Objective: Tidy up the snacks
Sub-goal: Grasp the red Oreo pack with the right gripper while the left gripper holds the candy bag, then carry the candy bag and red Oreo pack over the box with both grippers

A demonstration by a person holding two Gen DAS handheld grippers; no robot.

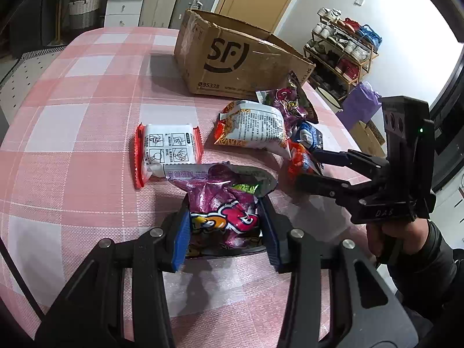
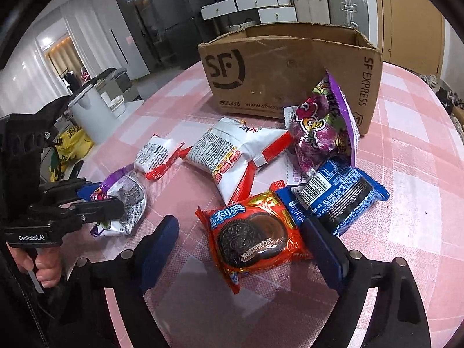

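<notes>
Lying on the table (image 2: pixel 411 174): six snack packets (image 2: pixel 255 237), one box (image 2: pixel 290 69).

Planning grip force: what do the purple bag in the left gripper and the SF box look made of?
Purple bag: likely thin glossy plastic film with a silvery lining; it crinkles and glints. SF box: matte brown corrugated cardboard, edges frayed and dented.

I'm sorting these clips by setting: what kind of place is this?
Most likely a lived-in home: a table with a pink checked cloth, a loaded shoe rack by the wall, and suitcases stacked beside white drawers.
</notes>
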